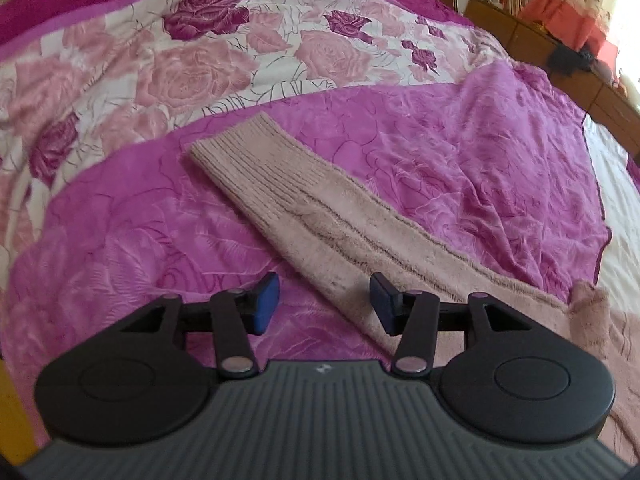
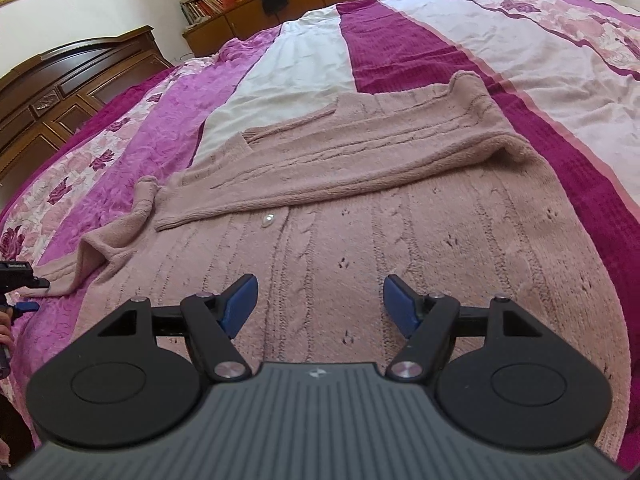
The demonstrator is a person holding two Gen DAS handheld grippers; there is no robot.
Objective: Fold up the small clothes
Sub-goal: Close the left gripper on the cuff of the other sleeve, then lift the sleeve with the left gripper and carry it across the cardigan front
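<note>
1. Pink knit cardigan [image 2: 360,240] lies flat on the bed, front up, w/ a button [image 2: 267,220] showing on the placket. It sits across the magenta and white bands of the bedspread [image 2: 560,92], body nearest the right wrist cam.
2. One sleeve [image 2: 320,168] is already laid across the chest, cuff end pointing toward the headboard [image 2: 60,80] side. Prob placed so to narrow the garment before the body gets folded.
3. Other sleeve [image 1: 320,208] stretches straight out over the purple part of the bedspread [image 1: 120,220], ribbed cuff [image 1: 240,148] at the far end, toward the rose-print area. Looks like the next piece to bring in, so it's left flat and easy to reach.
4. A bit of collar or shoulder fabric [image 1: 590,312] stands up rumpled at the right edge of the left wrist view; can't tell which.
5. Left gripper [image 1: 324,304]: blue pads spread wide, holding nothing. It hovers low over the outstretched sleeve near its shoulder end, pointing along it; one pad is over the sleeve, the other over bare bedspread. Can't tell if it touches.
6. Right gripper [image 2: 320,304]: pads also spread apart, empty, above the cardigan body near its lower part, aimed toward the folded sleeve.
7. Est. progress: roughly a third done, w/ one sleeve in and the rest to go.
8. Beyond the bed: wooden cabinets w/ books [image 2: 202,6] along the wall.
</note>
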